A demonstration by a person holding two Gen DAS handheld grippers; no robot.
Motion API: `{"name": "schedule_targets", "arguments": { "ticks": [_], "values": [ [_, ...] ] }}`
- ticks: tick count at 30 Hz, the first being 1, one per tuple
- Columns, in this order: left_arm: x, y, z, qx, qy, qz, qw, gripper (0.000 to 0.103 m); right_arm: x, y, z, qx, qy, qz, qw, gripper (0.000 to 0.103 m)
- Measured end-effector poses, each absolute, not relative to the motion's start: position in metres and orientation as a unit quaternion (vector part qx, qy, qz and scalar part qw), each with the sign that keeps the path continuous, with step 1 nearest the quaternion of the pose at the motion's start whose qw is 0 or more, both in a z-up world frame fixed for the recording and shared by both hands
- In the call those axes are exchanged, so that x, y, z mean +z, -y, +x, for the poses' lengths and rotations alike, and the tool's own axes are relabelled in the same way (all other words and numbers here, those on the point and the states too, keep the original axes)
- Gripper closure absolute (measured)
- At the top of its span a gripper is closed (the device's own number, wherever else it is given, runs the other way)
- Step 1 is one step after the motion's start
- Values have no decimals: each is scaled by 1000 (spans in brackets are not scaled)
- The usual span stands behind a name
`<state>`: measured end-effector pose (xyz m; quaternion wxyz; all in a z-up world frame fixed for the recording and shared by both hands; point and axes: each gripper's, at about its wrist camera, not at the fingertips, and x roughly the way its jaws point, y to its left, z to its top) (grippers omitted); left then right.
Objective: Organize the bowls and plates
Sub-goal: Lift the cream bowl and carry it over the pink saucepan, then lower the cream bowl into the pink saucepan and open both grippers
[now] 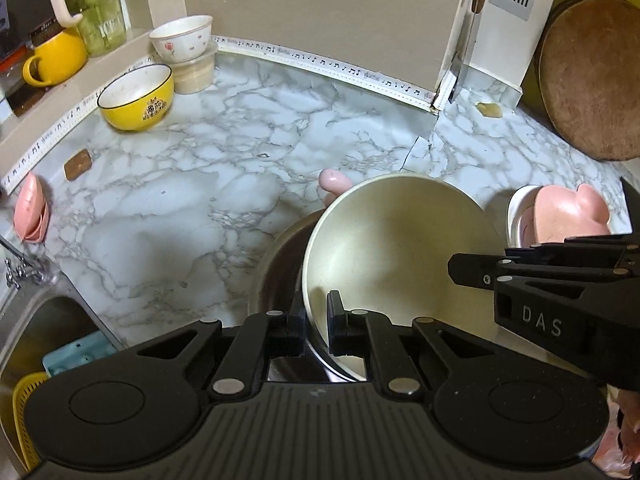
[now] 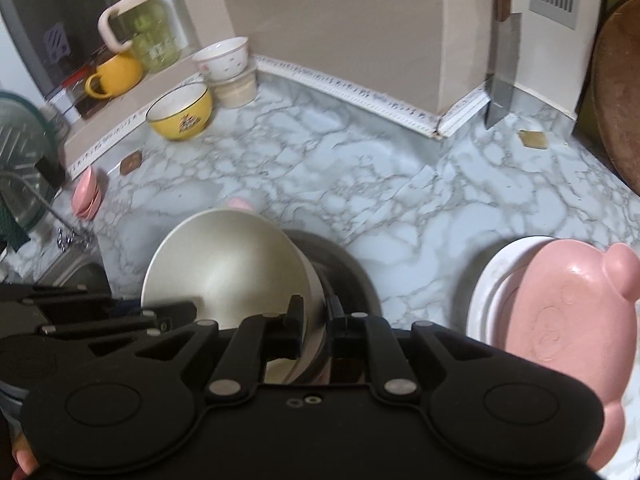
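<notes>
A cream bowl [image 1: 396, 248] is tilted over a steel bowl [image 1: 280, 268] near the counter's front. My left gripper [image 1: 318, 312] is shut on the cream bowl's near rim. My right gripper [image 2: 316, 316] is shut on the opposite rim of the same bowl [image 2: 224, 276], with the steel bowl [image 2: 348, 276] beside it. The right gripper also shows at the right of the left wrist view [image 1: 472, 272]. A pink pig-shaped plate [image 2: 560, 320] lies on a white plate [image 2: 486, 292] to the right. A yellow bowl [image 1: 138, 96] and a white flowered bowl [image 1: 182, 38] stand at the back left.
A marble counter [image 1: 224, 168] fills the middle. A sink [image 1: 44, 328] is at the front left, with small pink dishes [image 1: 32, 212] by it. A yellow mug [image 1: 56, 58] and a green jar [image 1: 98, 12] sit on a ledge. A round wooden board [image 1: 592, 76] leans at the right.
</notes>
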<state>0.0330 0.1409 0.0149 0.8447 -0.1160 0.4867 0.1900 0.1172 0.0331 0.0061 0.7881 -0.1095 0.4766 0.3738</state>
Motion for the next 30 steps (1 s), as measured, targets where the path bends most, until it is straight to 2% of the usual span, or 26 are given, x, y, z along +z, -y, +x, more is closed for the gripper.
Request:
{"name": "schedule_targets", "arguments": {
  "ticks": [17,30],
  "values": [
    [-4,-125,32,184,-474,-38,860,94,-14,-36,108,387,-459,-144,787,91],
    [-6,-136,30,180,-482,-60,855,94,-17,-34,106,393,-458,-148,784,89]
  ]
}}
